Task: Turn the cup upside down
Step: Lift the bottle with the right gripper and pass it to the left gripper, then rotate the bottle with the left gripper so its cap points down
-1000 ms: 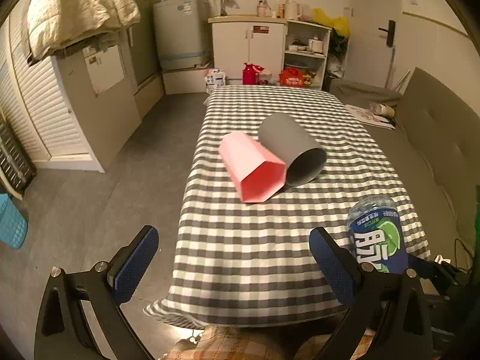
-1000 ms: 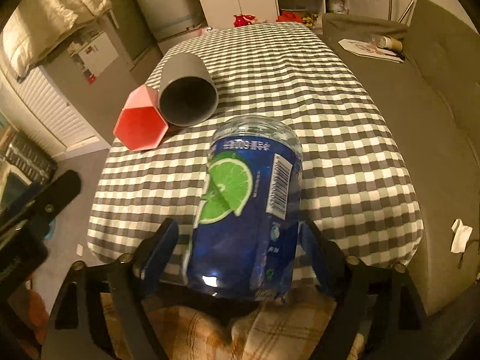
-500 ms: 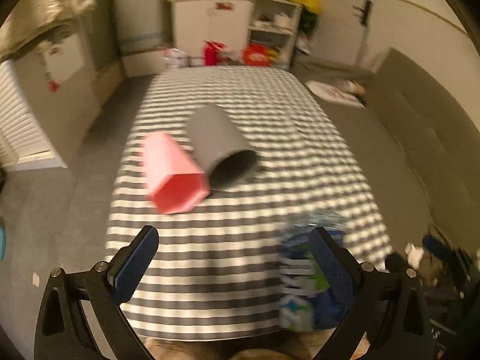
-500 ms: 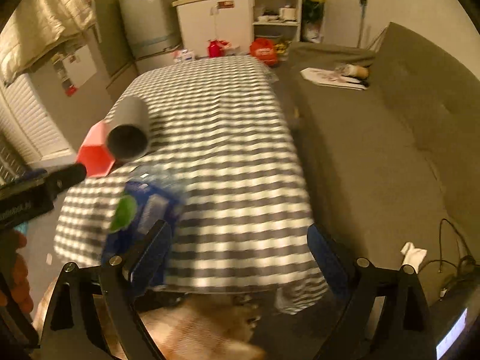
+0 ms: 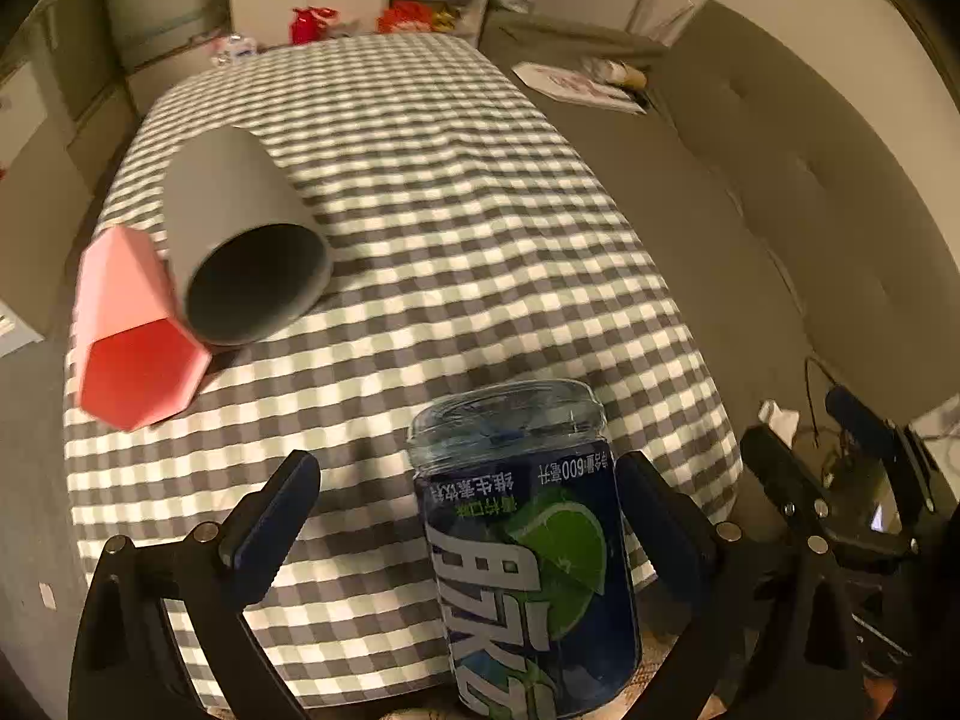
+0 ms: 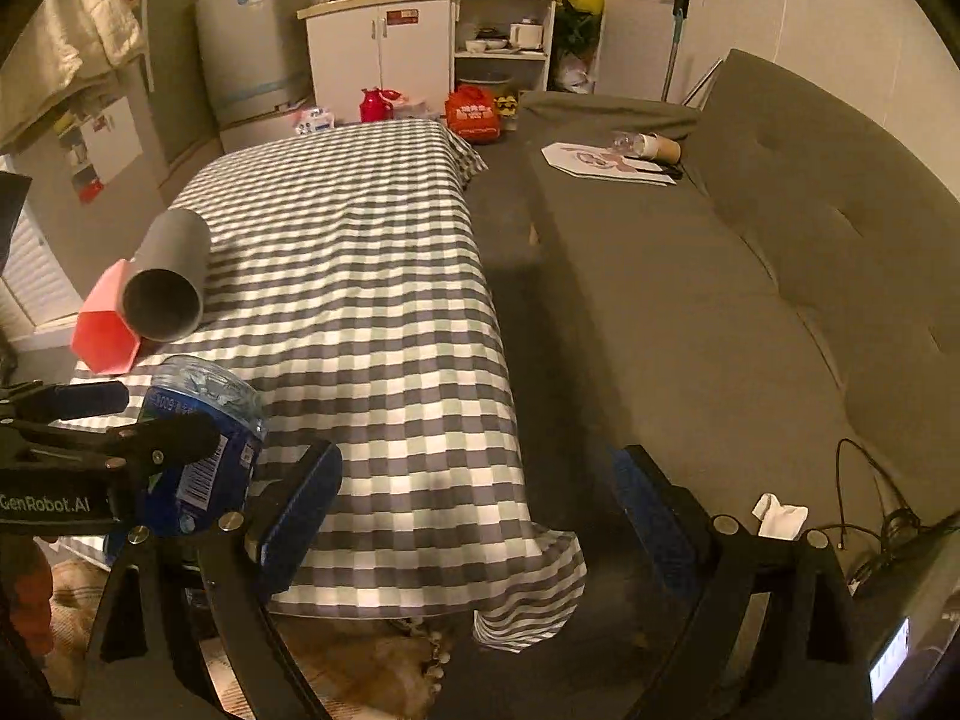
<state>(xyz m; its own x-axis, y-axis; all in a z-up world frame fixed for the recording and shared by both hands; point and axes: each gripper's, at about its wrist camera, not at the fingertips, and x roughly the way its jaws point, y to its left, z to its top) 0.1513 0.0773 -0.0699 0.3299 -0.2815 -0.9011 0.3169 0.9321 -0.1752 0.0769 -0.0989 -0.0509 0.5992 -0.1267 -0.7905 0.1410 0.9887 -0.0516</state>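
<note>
The blue cup [image 5: 528, 546], a cut bottle with a lime label, stands between the fingers of my open left gripper [image 5: 465, 480]. Its label reads upside down and its clear closed end points up. The right finger [image 5: 660, 528] is close beside it and the left finger [image 5: 270, 516] is well apart. Its lower end at the table's front edge is hidden. In the right wrist view the cup [image 6: 204, 450] shows behind the left gripper [image 6: 120, 420]. My right gripper [image 6: 477, 468] hangs open and empty over the table's right front corner, beside the sofa.
A grey cup [image 5: 240, 240] and a pink hexagonal cup [image 5: 132, 336] lie on their sides, touching, at the left of the checked tablecloth [image 5: 450, 192]. A grey sofa [image 6: 720, 276] runs along the table's right side, with papers [image 6: 606, 162] at its far end.
My right gripper has let go of the blue cup and swung right, toward the sofa. My left gripper has moved right, and the cup now stands between its open fingers.
</note>
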